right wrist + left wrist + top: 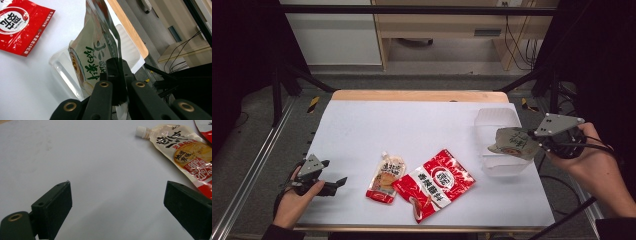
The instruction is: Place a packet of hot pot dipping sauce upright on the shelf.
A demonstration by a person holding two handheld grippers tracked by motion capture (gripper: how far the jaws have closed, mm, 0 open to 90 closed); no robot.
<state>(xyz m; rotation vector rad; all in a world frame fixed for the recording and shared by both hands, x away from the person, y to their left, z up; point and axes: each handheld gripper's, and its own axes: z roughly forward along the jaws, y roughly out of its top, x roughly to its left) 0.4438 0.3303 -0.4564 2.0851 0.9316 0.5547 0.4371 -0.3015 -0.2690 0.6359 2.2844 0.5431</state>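
My right gripper (pixel 536 140) is shut on the edge of a beige sachet with green lettering (pixel 513 142), and holds it in the air over a clear plastic tub (pixel 497 120) at the table's right side. In the right gripper view the sachet (pixel 96 52) stands pinched between the closed jaws above the tub (pixel 60 67). A red snack bag (pixel 434 182) and a spouted sauce pouch (pixel 386 177) lie flat near the front middle. My left gripper (pixel 338 183) rests open at the front left; its view shows bare white table between the jaws and the pouch (pixel 183 152) ahead on the right.
A white sheet (pixel 412 125) covers the table, whose wooden far edge (pixel 419 95) shows beyond it. Metal rails (pixel 257 165) run along the left side. Black frame struts and cables stand at the right, behind my right hand.
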